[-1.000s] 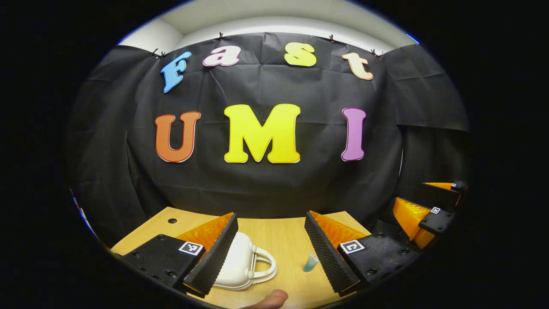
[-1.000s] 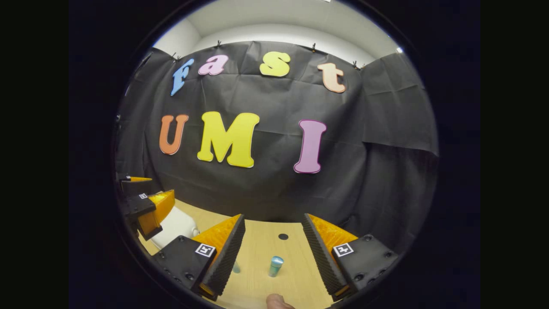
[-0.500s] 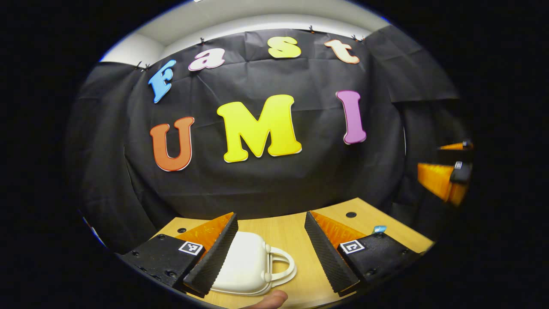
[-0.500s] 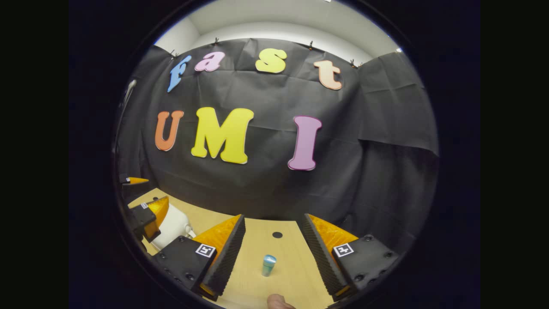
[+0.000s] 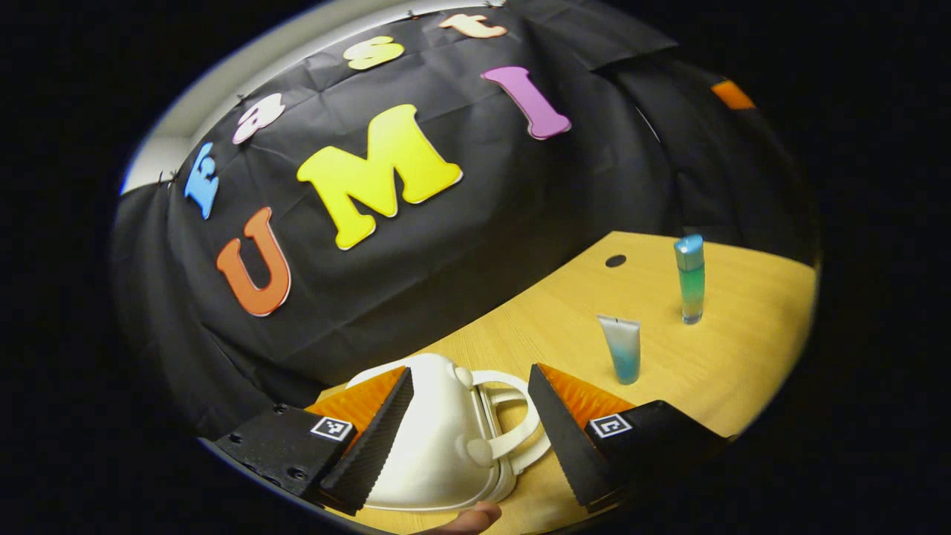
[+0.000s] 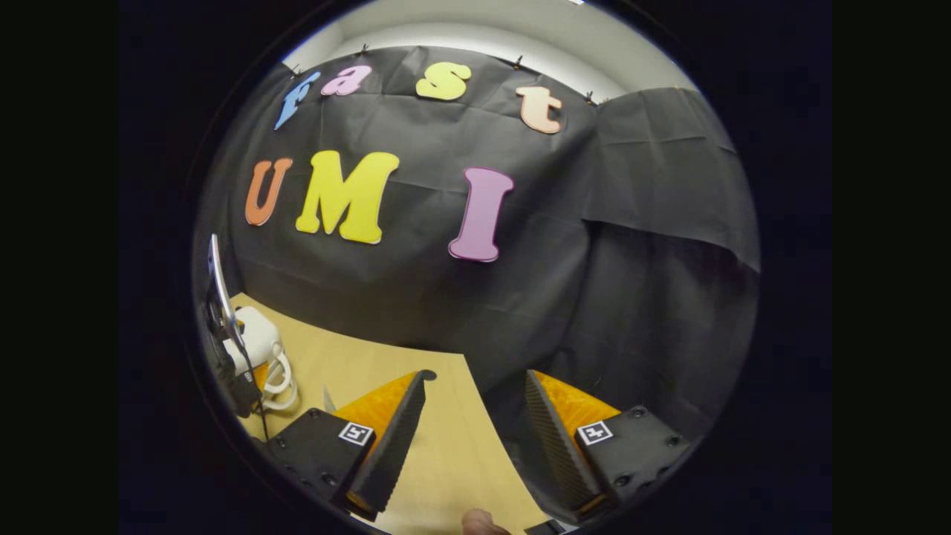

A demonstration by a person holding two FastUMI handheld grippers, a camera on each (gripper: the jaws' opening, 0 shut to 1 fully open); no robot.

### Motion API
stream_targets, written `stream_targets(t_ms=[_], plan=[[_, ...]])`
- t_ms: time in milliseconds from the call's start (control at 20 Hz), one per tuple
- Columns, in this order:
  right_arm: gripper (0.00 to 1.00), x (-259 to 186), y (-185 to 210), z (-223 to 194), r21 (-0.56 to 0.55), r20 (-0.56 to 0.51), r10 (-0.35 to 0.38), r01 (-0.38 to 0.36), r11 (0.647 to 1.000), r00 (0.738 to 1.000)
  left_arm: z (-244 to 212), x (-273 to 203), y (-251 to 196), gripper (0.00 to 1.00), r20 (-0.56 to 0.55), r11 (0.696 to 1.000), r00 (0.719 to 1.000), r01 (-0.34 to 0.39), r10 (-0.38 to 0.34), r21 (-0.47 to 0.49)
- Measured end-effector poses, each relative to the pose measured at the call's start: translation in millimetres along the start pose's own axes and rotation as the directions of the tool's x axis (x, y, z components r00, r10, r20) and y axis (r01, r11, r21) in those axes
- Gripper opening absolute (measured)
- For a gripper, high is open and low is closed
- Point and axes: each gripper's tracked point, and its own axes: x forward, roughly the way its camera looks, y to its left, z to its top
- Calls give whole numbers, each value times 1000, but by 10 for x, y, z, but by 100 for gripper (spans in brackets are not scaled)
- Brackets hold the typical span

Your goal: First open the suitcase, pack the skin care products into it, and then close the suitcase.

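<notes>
I have swung my left claw (image 5: 468, 438) down and tilted it over the suitcase (image 5: 438, 438), which a second ago sat low and partly hidden behind my left finger; now the white shell and its looped handle (image 5: 513, 416) lie right between my wide-open fingers, nothing gripped yet. The two skin care products, which were barely in sight before, now stand in plain sight on the desk (image 5: 743, 349). My right claw (image 6: 475, 446) has turned away to the right: the bottle that stood between its fingers half a second ago is gone from there, and those fingers, spread wide and empty, now hang over the desk's far edge. I take this to mean the left is lining up to open the suitcase, the first step, still undone since the case looks closed

Counting: one suitcase, near the desk's left end; two products, a squeeze tube (image 5: 622, 349) standing on its cap and a taller blue-green bottle (image 5: 690, 279) upright beyond it, near each other but apart, both well right of the case
</notes>
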Motion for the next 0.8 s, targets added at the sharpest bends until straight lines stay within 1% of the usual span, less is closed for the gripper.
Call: stream_targets(t_ms=[150,300,400,450,550,650,750,800], plan=[[81,-22,-93,-154,9,-31,-7,8,1000,1000,-287,137,-206,99,-70,989,997,31,-21,145],[81,-32,-140,-238,14,-43,-5,6,1000,999,-526,244,-295,98,-126,965,992,47,-14,258],[81,-16,-172,-295,12,-51,-1,2,1000,999,-599,316,-286,98,-152,939,988,37,16,341],[80,-4,-180,-314,11,-59,2,-1,1000,998,-653,360,-296,98,-169,922,985,42,26,386],[81,20,-208,-351,5,-67,1,-1,1000,998,-685,397,-213,95,-186,875,979,19,82,484],[82,30,-210,-369,7,-72,7,-6,1000,997,-685,434,-182,85,-191,846,975,10,109,532],[81,24,-195,-377,8,-76,15,-15,1000,997,-747,468,-173,74,-226,817,966,31,123,576],[81,24,-175,-402,5,-78,21,-21,1000,997,-767,477,-167,66,-246,806,961,44,127,591]])
